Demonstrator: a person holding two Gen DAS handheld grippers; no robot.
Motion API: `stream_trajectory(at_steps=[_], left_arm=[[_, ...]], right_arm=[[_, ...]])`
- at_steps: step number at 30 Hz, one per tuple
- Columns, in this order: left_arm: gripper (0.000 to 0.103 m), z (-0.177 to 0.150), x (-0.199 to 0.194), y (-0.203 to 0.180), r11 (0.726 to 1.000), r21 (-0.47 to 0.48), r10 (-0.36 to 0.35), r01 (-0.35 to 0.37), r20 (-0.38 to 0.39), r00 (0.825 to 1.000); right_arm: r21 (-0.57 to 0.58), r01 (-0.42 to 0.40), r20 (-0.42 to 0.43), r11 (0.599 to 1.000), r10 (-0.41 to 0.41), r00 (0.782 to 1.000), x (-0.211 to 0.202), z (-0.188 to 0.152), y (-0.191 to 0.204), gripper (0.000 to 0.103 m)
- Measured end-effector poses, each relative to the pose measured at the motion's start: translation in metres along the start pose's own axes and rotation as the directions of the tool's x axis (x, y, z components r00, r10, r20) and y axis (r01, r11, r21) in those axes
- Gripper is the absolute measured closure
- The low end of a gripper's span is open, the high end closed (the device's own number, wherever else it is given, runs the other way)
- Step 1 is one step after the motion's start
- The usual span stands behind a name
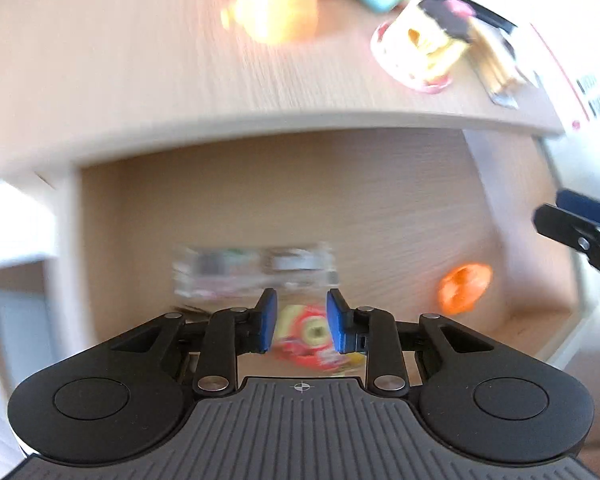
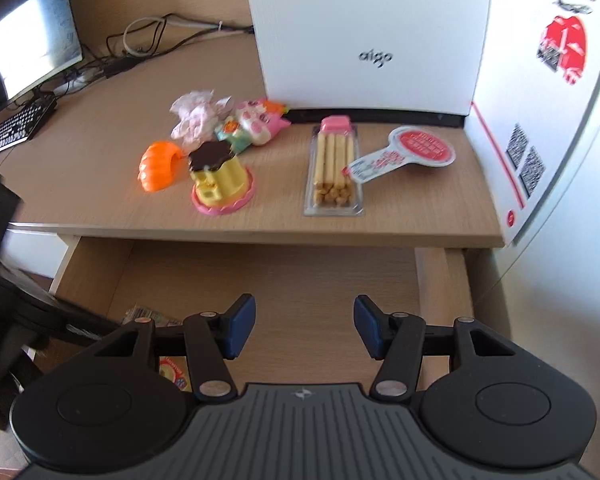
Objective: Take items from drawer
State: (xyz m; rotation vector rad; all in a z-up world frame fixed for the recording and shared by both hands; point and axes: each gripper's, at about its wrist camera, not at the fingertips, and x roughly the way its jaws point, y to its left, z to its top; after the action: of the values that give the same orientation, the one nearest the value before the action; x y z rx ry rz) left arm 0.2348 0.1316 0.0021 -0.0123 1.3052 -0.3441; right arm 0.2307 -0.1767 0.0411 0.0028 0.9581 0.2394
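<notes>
blur: left-wrist view is smearing red-yellow packet [image 1: 306, 336] between pads, contact unclear | cut off: right tool [image 1: 580, 236] is leaving frame edge

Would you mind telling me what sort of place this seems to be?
Probably a home or office computer desk: a monitor and keyboard at one end, a white aigo computer case, and an open drawer beneath.

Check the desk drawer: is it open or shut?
Open. The drawer is pulled out below the desk edge, its wooden floor exposed, with a red and yellow packet inside.
</notes>
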Motion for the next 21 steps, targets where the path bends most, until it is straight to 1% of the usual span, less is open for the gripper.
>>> stream_trajectory(at_steps=[1, 2, 4, 5, 6, 8, 11, 13, 17, 18, 21], left_arm=[[0.073, -0.004, -0.01, 0.0, 0.999, 0.029, 0.023, -0.024, 0.026, 0.999], [0.073, -0.008, -0.022, 0.003, 0.999, 0.039, 0.028, -0.03, 0.051, 0.998], [0.073, -0.018, -0.042, 0.013, 1.0, 0.014, 0.012, -0.014, 0.1, 0.995], [0.073, -0.023, -0.051, 0.02, 1.0, -0.004, 0.01, -0.01, 0.124, 0.992], [0.073, -0.027, -0.059, 0.024, 0.999, -0.022, 0.026, -0.023, 0.143, 0.989], [0.073, -0.035, -0.073, 0.024, 0.997, -0.04, 0.077, -0.072, 0.163, 0.984], [0.073, -0.046, -0.082, 0.022, 0.993, -0.017, 0.12, -0.119, 0.188, 0.975], [0.073, -0.053, -0.087, 0.019, 0.989, -0.005, 0.144, -0.145, 0.196, 0.97], [0.073, -0.06, -0.087, 0.018, 0.981, -0.009, 0.193, -0.196, 0.209, 0.959], [0.073, -0.06, -0.082, 0.016, 0.98, -0.014, 0.199, -0.201, 0.208, 0.958], [0.073, -0.065, -0.081, 0.017, 0.981, -0.032, 0.195, -0.193, 0.204, 0.959]], right_arm=[[-0.004, -0.006, -0.016, 1.0, 0.006, 1.0, 0.003, -0.002, 0.002, 0.046], [-0.009, -0.015, -0.039, 1.0, 0.015, 0.999, 0.007, -0.005, 0.005, 0.045], [-0.021, -0.046, -0.112, 0.999, 0.044, 0.993, 0.016, -0.011, 0.013, 0.045], [-0.024, -0.075, -0.158, 0.997, 0.07, 0.985, 0.021, -0.014, 0.019, 0.045], [-0.026, -0.111, -0.197, 0.994, 0.103, 0.975, 0.026, -0.017, 0.024, 0.045], [-0.04, -0.161, -0.245, 0.986, 0.147, 0.958, 0.035, -0.022, 0.039, 0.045], [-0.146, -0.186, -0.283, 0.972, 0.139, 0.949, 0.047, -0.021, 0.069, 0.045], [-0.221, -0.205, -0.307, 0.953, 0.131, 0.943, 0.059, -0.018, 0.087, 0.045], [-0.332, -0.25, -0.394, 0.909, 0.107, 0.913, 0.086, -0.019, 0.118, 0.045], [-0.354, -0.263, -0.414, 0.897, 0.102, 0.905, 0.092, -0.019, 0.124, 0.045], [-0.41, -0.277, -0.459, 0.869, 0.066, 0.886, 0.111, -0.022, 0.137, 0.045]])
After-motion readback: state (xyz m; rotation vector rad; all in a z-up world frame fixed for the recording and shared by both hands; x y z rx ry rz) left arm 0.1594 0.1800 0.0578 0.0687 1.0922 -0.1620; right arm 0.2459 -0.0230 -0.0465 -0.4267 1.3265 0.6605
